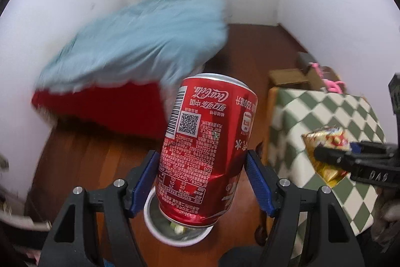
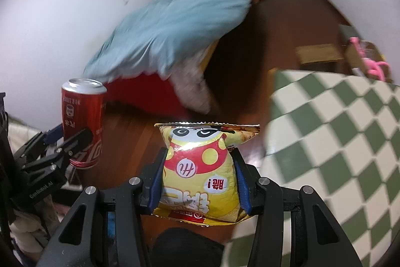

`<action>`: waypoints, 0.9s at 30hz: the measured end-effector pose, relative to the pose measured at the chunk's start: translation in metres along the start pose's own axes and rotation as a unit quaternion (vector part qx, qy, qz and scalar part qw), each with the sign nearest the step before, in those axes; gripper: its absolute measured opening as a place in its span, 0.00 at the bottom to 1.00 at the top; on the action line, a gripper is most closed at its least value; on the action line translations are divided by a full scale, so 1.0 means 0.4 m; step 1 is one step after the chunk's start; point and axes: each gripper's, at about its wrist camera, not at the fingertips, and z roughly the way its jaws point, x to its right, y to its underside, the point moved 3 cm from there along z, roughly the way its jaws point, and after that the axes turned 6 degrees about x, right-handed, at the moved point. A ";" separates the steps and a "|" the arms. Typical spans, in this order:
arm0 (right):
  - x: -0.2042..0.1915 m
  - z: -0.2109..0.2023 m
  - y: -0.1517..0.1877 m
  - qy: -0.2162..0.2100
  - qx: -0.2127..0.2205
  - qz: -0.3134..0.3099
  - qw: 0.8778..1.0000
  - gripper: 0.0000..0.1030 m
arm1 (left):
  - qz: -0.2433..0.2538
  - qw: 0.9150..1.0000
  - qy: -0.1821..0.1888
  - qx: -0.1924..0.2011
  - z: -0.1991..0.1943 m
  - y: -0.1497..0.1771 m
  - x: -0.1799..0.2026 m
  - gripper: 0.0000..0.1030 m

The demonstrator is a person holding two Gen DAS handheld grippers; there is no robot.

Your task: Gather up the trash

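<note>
My left gripper (image 1: 201,167) is shut on a red Coca-Cola can (image 1: 207,142), held upside down with its blue pads (image 1: 145,177) on both sides. Below the can a white round bin (image 1: 155,227) with trash in it stands on the wooden floor. My right gripper (image 2: 198,167) is shut on a yellow snack bag (image 2: 200,167) with a cartoon face. The left wrist view shows that snack bag (image 1: 325,139) and right gripper (image 1: 332,157) at the right edge. In the right wrist view the can (image 2: 82,116) and left gripper (image 2: 72,142) appear at the left.
A table with a green-and-white checked cloth (image 1: 322,121) stands to the right. A blue cloth (image 1: 150,41) lies over something red (image 1: 105,106) by the white wall. Cardboard boxes (image 1: 290,76) and a pink item (image 2: 375,64) sit in the far corner. The floor (image 2: 275,29) is brown wood.
</note>
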 end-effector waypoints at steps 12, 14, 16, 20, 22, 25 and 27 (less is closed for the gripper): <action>-0.179 0.535 0.197 0.006 -0.187 -0.039 0.982 0.49 | -0.105 0.978 0.015 -0.182 0.350 0.265 -0.273 0.67; -0.188 0.605 0.225 0.013 -0.208 -0.046 0.977 0.49 | -0.130 0.969 0.016 -0.209 0.399 0.300 -0.319 0.68; -0.199 0.667 0.254 0.021 -0.228 -0.053 0.972 0.49 | -0.151 0.961 0.014 -0.230 0.438 0.332 -0.350 0.81; -0.210 0.783 0.287 0.024 -0.262 -0.052 0.963 0.52 | -0.204 0.949 0.005 -0.240 0.449 0.372 -0.405 0.97; -0.215 0.828 0.293 0.018 -0.272 -0.054 0.961 0.76 | -0.213 0.947 -0.009 -0.240 0.441 0.388 -0.414 0.97; -0.220 0.839 0.296 0.011 -0.272 -0.053 0.961 1.00 | -0.209 0.948 -0.038 -0.237 0.415 0.411 -0.418 0.97; -0.215 0.836 0.298 0.028 -0.269 -0.069 0.960 1.00 | -0.206 0.948 -0.059 -0.234 0.389 0.429 -0.414 0.97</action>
